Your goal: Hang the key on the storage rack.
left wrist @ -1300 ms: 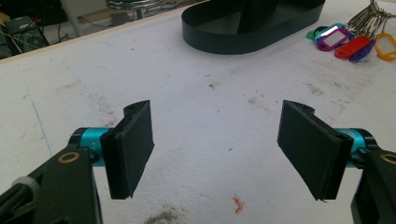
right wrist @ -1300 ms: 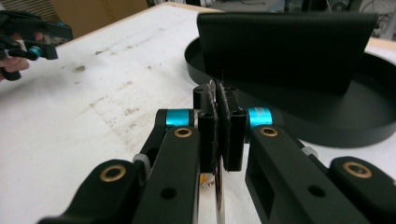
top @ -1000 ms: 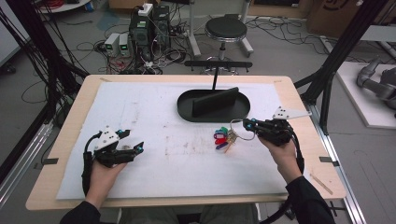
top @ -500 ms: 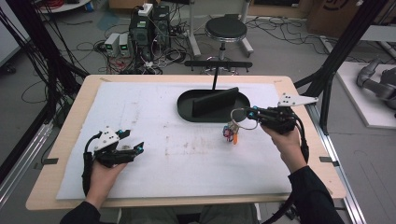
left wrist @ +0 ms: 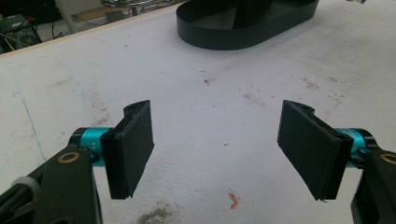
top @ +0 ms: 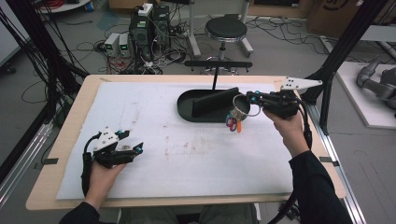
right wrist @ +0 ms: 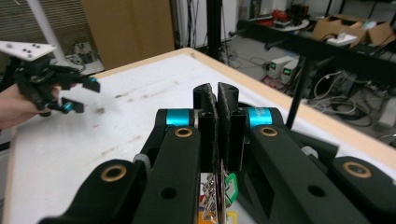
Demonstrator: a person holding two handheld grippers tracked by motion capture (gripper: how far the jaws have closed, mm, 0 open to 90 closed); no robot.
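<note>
While the right gripper [top: 249,99] pinches a key ring [top: 240,106] with coloured tags, the bunch hangs beside the black stand [top: 211,103] near the worktop's far edge. Hanging it on the stand looks left. Open and empty, the left gripper [top: 133,148] rests near the front left corner.

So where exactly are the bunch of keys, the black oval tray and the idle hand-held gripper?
bunch of keys [top: 233,122]: high view, on the coloured tags hanging below the ring.
black oval tray [top: 185,106]: high view, on its left rim.
left hand-held gripper [top: 133,150]: high view, midway between its open fingertips.
</note>
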